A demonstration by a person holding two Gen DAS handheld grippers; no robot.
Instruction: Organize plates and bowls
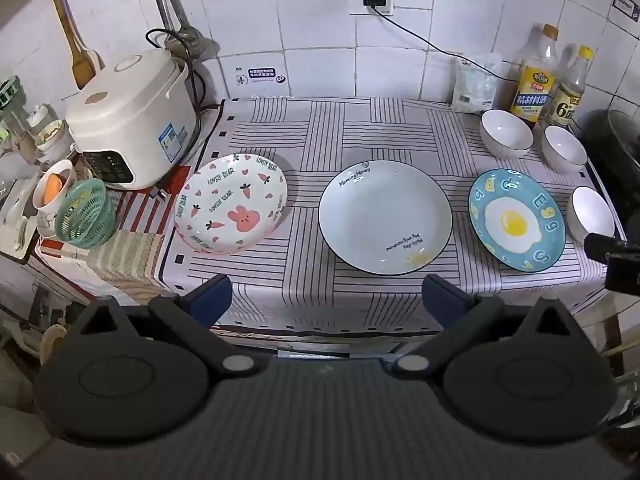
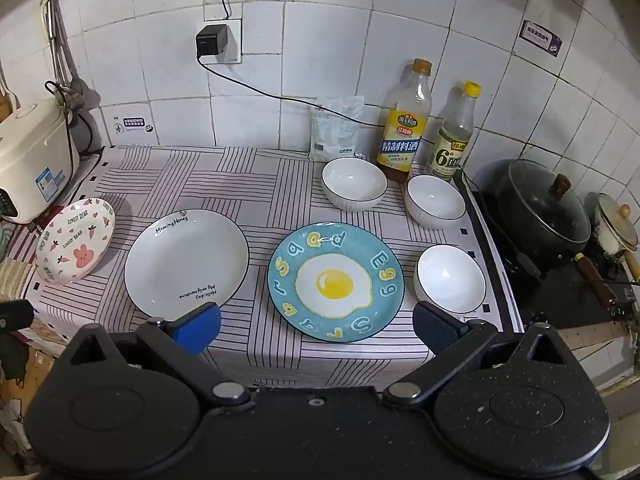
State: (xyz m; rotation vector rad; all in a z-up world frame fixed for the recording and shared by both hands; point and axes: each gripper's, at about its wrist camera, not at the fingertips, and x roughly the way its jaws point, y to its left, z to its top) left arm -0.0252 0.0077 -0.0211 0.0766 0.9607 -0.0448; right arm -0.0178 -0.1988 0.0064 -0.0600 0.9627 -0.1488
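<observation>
You face a white tiled wall [image 2: 320, 40] with a socket and black plug [image 2: 212, 42]. Along the striped counter's [image 2: 248, 184] back edge stand two bottles [image 2: 404, 120]; a black pot [image 2: 540, 216] sits past its right edge.

Striped cloth [image 2: 280, 184] (over the counter): three plates [image 2: 186, 262], three bowls [image 2: 354, 184].

Colours and patterns on the striped surface

White cloth [image 2: 260, 184] with black line blocks; pink bunny plate [image 2: 74, 242] at left, pale plate [image 2: 186, 258] black-rimmed, blue plate [image 2: 335, 282] with a yellow-yolked egg, white bowls [image 2: 354, 184] dark-rimmed.
</observation>
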